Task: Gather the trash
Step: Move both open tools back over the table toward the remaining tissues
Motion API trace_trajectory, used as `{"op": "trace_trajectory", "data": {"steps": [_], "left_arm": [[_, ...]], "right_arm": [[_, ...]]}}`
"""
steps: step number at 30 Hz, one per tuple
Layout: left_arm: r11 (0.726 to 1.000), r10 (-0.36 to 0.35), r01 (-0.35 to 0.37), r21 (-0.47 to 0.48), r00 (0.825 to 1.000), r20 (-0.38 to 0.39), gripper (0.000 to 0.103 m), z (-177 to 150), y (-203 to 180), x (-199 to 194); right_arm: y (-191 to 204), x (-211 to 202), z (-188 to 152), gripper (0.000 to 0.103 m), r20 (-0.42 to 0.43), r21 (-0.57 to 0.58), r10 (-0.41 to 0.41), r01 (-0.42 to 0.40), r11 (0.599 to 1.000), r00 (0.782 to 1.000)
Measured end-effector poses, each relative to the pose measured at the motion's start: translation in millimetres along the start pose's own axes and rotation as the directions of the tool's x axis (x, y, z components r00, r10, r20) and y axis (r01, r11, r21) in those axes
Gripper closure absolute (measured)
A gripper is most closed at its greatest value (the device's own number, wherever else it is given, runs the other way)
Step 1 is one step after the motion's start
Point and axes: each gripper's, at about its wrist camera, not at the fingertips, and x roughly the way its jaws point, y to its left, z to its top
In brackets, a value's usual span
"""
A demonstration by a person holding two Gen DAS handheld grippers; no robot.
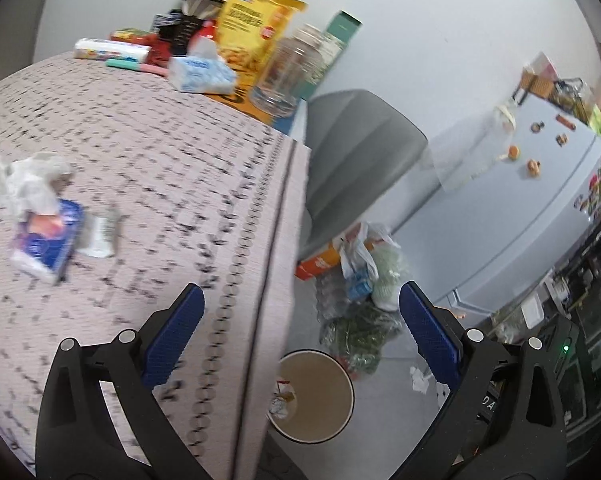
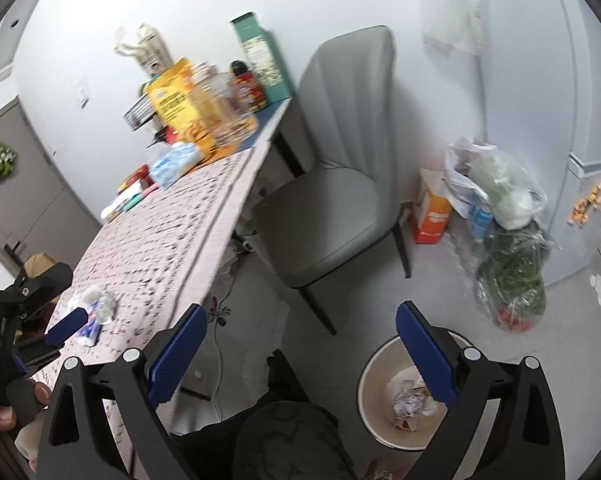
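Left gripper spread wide, blue pads apart with nothing between them, hanging over the table's edge. Right gripper likewise wide open and empty, poised above the floor beside the table. Below, on the pale floor just beside the table, a round bin with a light rim and tan inside, holding a few crumpled scraps at its bottom; from the right wrist view, the same bin showing a wad of crumpled paper and some flat pieces, the rest of its floor bare. Still up on the patterned tablecloth: a heap of crumpled white tissue, a blue packet touching it, and a small clear wrapper just beside that. Toward the far end of the table, a tissue pack, a yellow snack bag, a clear glass jar seemingly empty, and a green carton. On the floor near the grey chair, an orange box, open at the top, contents not visible, and clear plastic bags stuffed with greens and white items. More scraps of white paper loose on the floor near the bin.
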Motion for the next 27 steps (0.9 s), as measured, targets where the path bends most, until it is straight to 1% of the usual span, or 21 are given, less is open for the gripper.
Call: {"op": "trace_trajectory", "data": {"steps": [13,19,27], "left_arm": [[0.992,0.070,-0.063,-0.109,0.995,0.065,0.006,9.5,78.9,-50.4],[0.977,0.117,-0.097,-0.188,0.988,0.098,0.006,5.4,120.9,-78.1],[0.956,0.193,-0.157,-0.247,0.973,0.129,0.006,-0.1,160.9,-110.1]], "right_arm": [[82.5,15.0,-8.5,0.009,-0.041,-0.100,0.058,-0.062,0.993,0.997],[119.4,25.5,-12.2,0.010,-0.071,-0.156,0.090,-0.100,0.983,0.993],[166.9,41.6,-24.4,0.012,-0.122,-0.212,0.144,-0.168,0.963,0.982]]}}
